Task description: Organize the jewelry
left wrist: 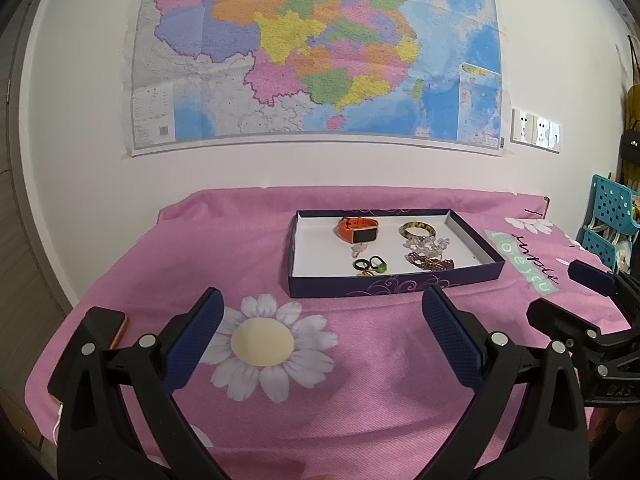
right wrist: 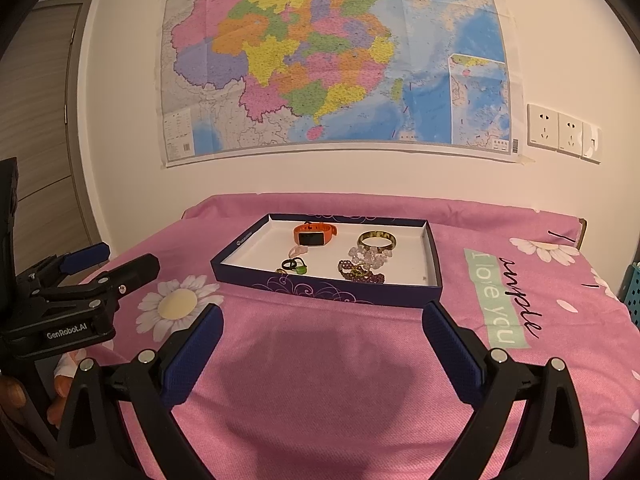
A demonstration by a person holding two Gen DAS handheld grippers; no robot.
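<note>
Shallow dark box [left wrist: 394, 282] on the pink-clothed counter [left wrist: 360, 380], holding an orange watch [left wrist: 357, 229], a mottled bangle [left wrist: 418, 231], pale and purple beaded bracelets [left wrist: 428, 254], and dark and green rings [left wrist: 370, 265]. Left gripper [left wrist: 322, 314] spread wide and empty, short of the box; right gripper [right wrist: 322, 322] likewise spread and empty. Only in the left wrist view: a phone-like slab [left wrist: 116, 326] at the counter's left edge, a teal basket [left wrist: 610, 216] at right. Only in the right: a door [right wrist: 40, 120] and fingers [right wrist: 14, 394] behind the left gripper.
</note>
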